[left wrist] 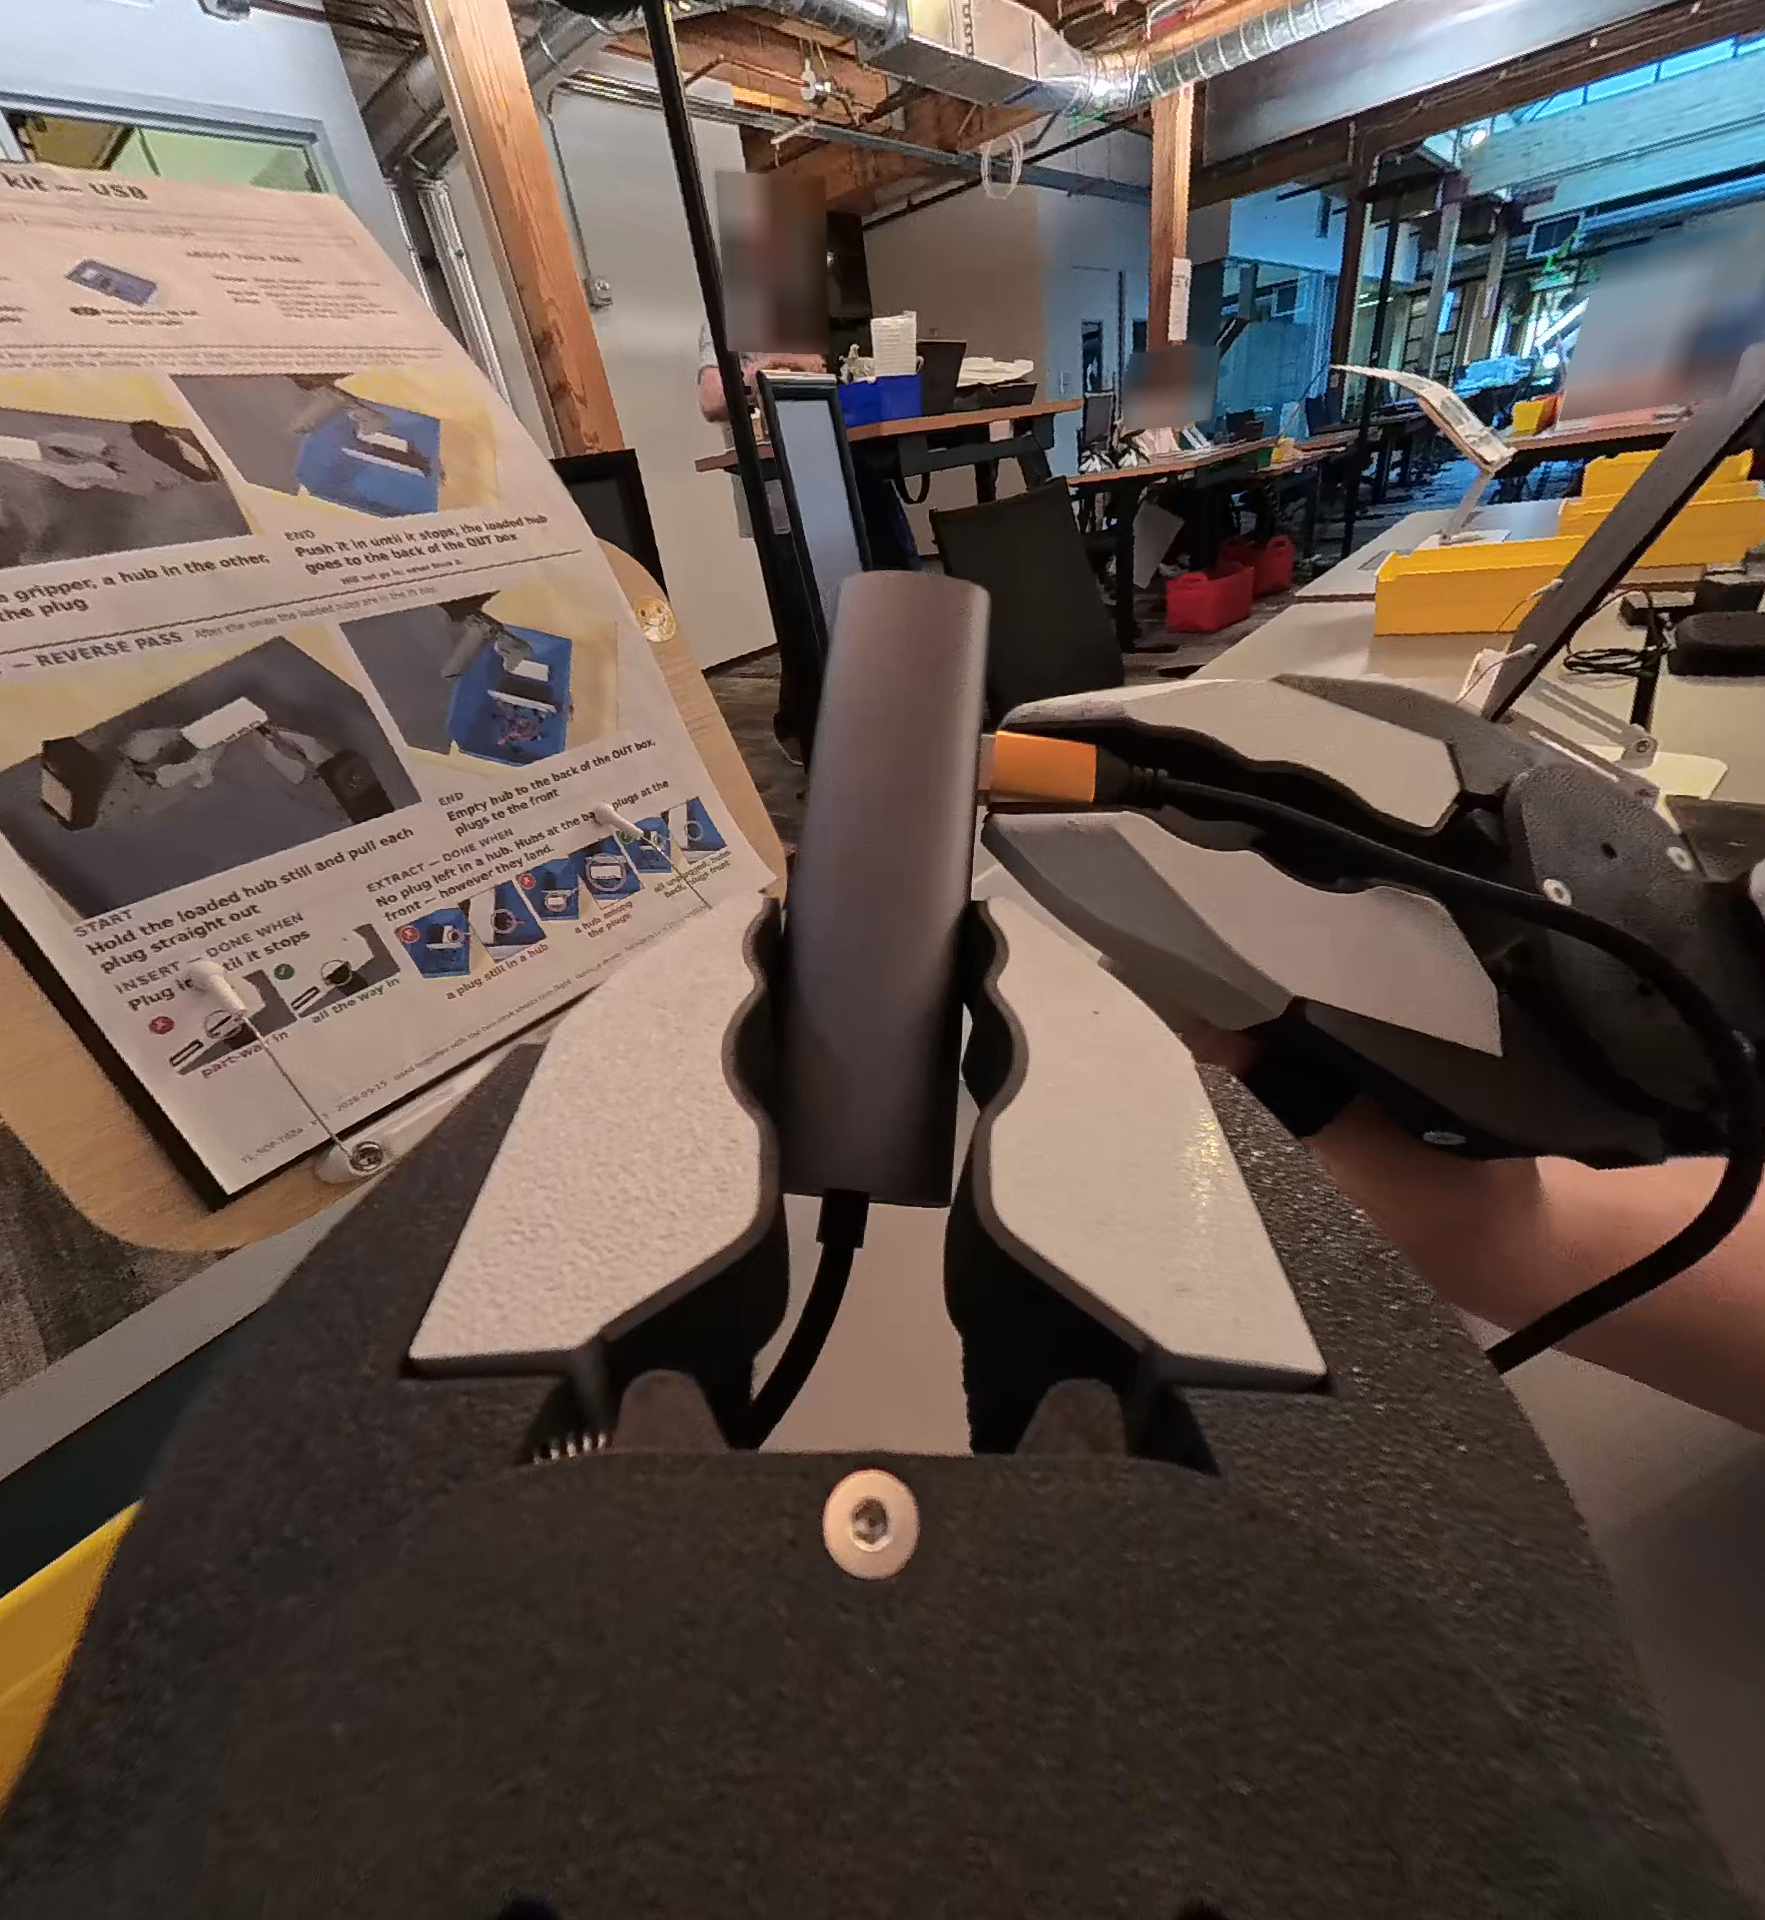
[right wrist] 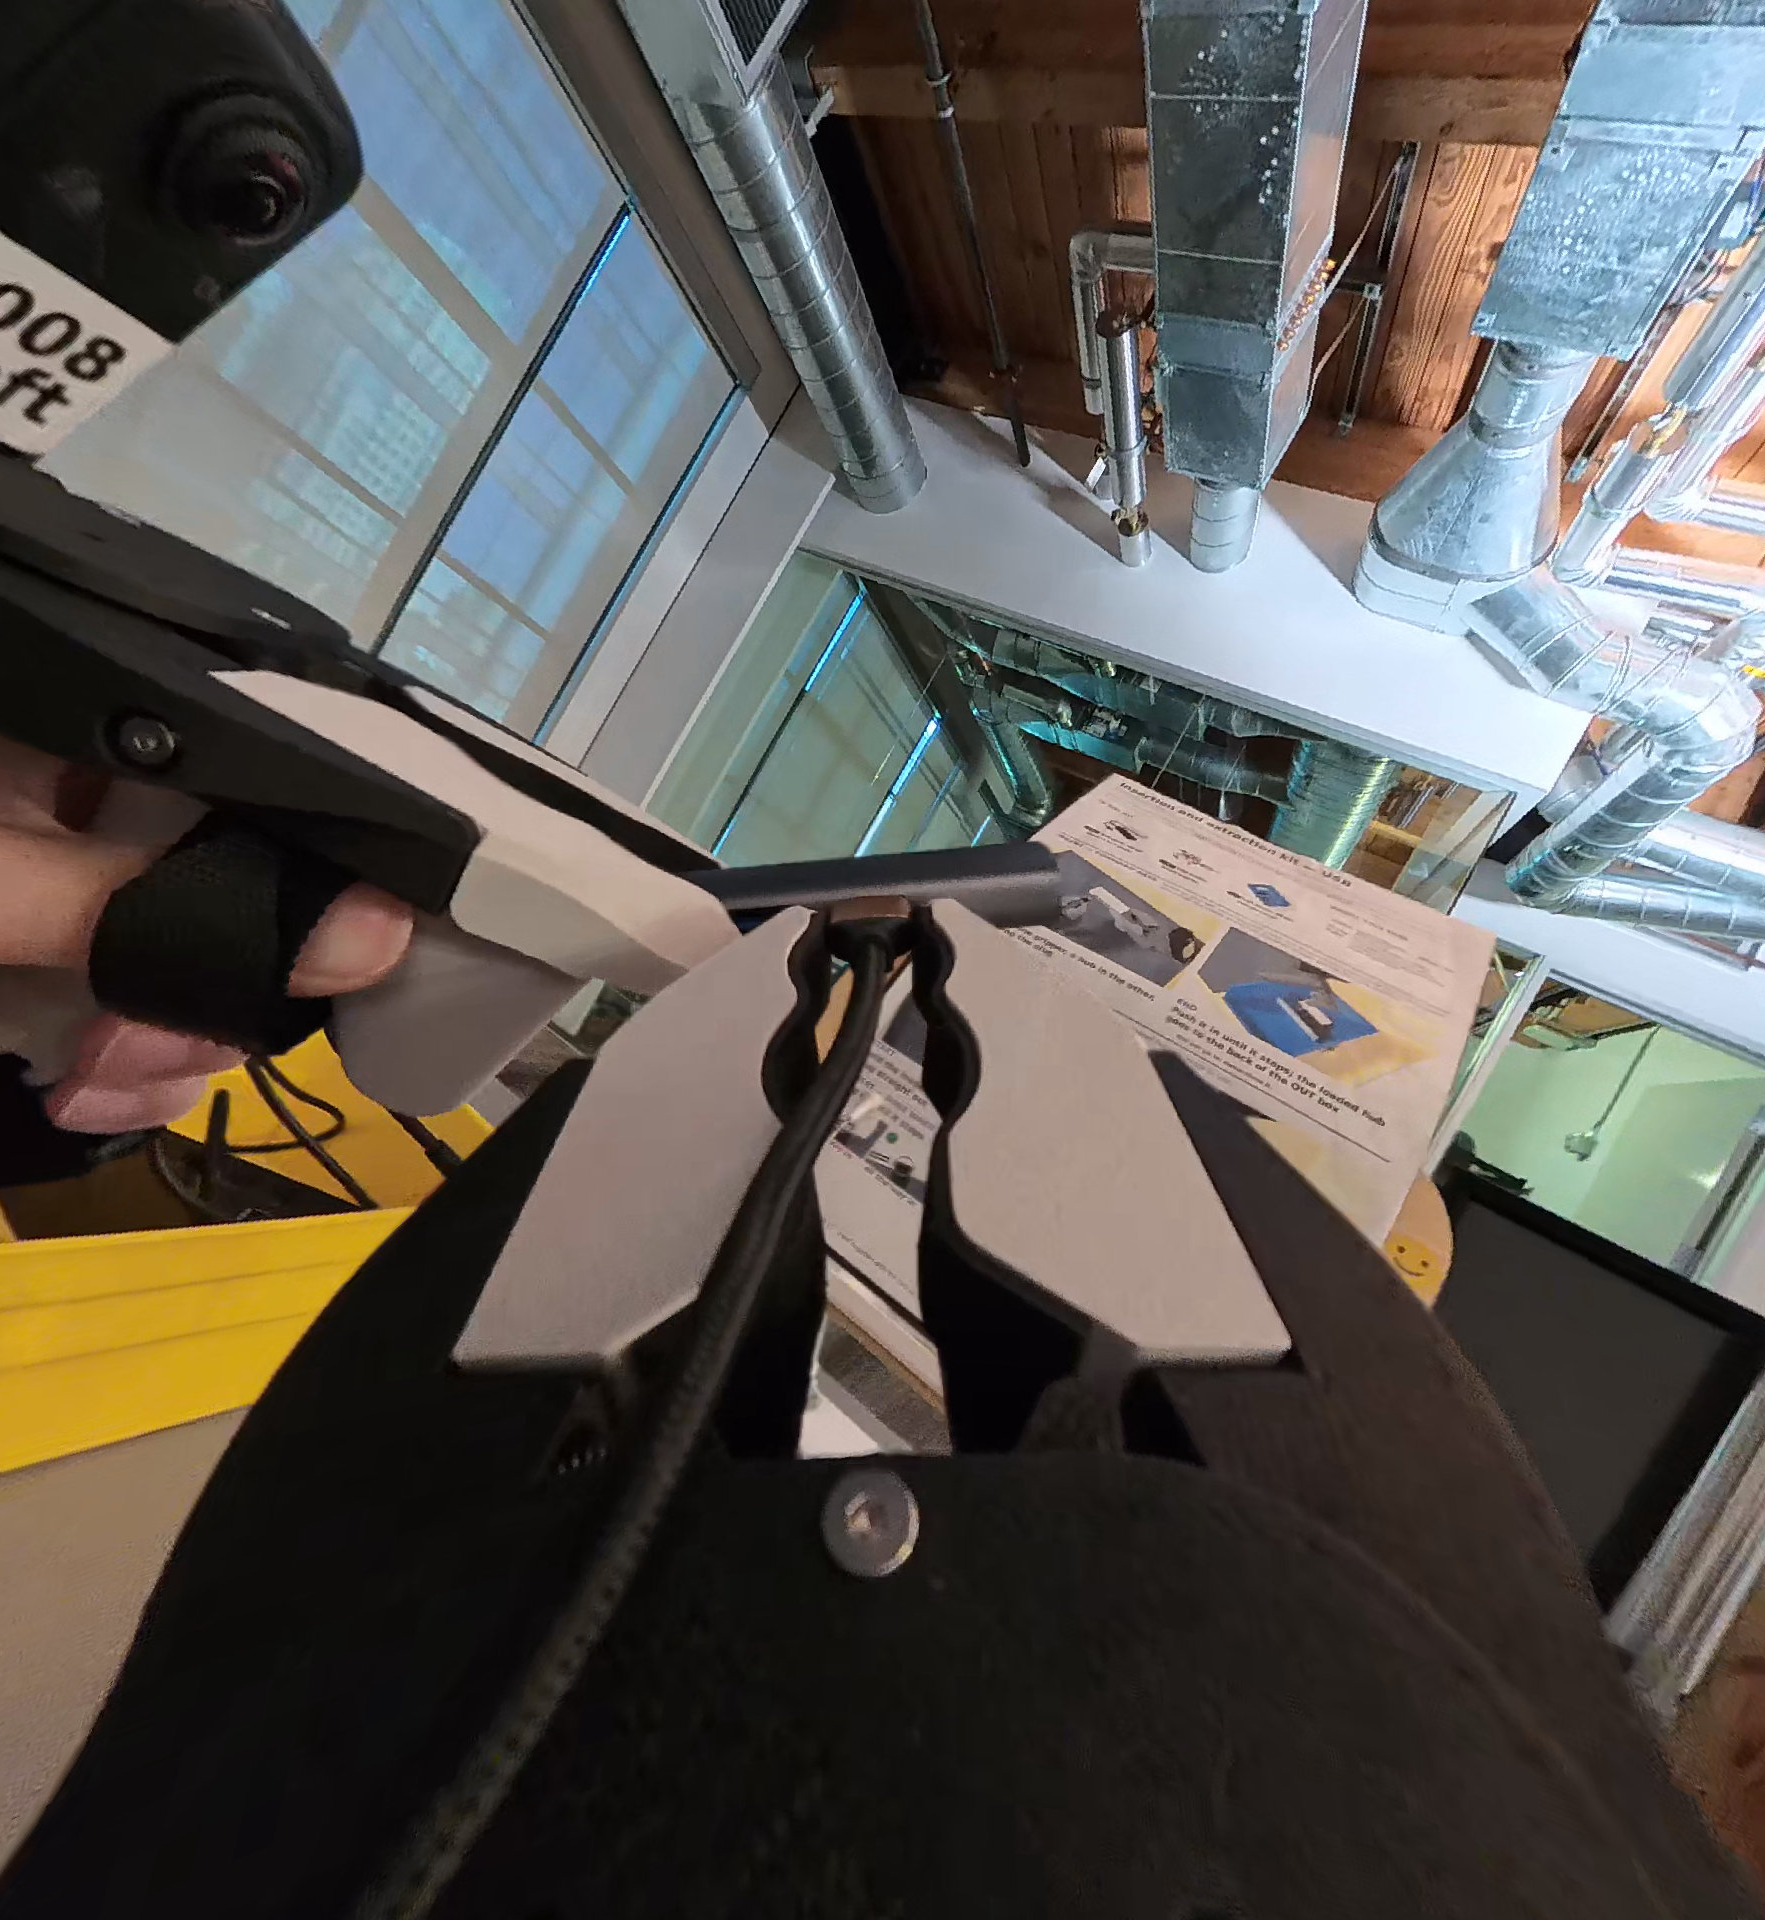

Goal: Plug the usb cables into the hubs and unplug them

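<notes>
USB hub (left wrist: 883, 883), a dark grey bar, stands upright pinched in the left claw (left wrist: 867, 997). The right claw (left wrist: 992, 779) pinches the orange USB plug (left wrist: 1044, 767) at the hub's side port. Insertion or extraction looks underway; next calls for straight travel along the port's axis.

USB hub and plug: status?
Left hand-held gripper shut on dark grey USB hub, held upright. Right hand-held gripper shut on orange USB plug, tip at the hub's side; seating depth unclear. Nothing in the way.
</notes>
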A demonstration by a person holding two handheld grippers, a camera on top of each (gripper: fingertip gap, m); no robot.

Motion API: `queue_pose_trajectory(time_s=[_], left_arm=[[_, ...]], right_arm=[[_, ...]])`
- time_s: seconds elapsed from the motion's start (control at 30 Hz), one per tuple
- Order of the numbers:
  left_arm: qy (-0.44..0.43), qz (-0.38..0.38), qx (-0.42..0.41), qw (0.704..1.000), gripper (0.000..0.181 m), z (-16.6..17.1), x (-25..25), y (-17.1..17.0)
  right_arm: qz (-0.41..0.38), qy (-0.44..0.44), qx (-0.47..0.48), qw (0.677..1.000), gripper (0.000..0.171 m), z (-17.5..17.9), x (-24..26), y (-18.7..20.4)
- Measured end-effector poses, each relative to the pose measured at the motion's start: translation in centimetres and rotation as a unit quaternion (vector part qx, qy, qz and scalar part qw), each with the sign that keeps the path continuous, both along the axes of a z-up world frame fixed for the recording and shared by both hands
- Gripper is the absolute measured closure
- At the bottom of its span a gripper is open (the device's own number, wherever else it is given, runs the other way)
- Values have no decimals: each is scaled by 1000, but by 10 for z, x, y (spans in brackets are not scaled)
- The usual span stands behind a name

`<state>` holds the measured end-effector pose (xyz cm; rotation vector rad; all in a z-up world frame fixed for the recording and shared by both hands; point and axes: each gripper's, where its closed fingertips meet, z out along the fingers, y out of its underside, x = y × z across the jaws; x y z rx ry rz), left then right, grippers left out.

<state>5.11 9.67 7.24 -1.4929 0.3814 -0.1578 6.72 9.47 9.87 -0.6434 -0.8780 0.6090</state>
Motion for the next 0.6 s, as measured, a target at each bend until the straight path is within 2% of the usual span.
queue_pose_trajectory(time_s=[0.13,0.37,0.6], left_arm=[[38,22,12,999,149,3,-1,-2],[25,27,17,999,149,5,-2,-2],[23,11,22,999,149,10,1,-7]], right_arm=[[-2,-4,12,1000,155,0,1,-1],[-26,3,2,1000,155,2,1,-1],[27,11,-13,999,156,6,4,-7]])
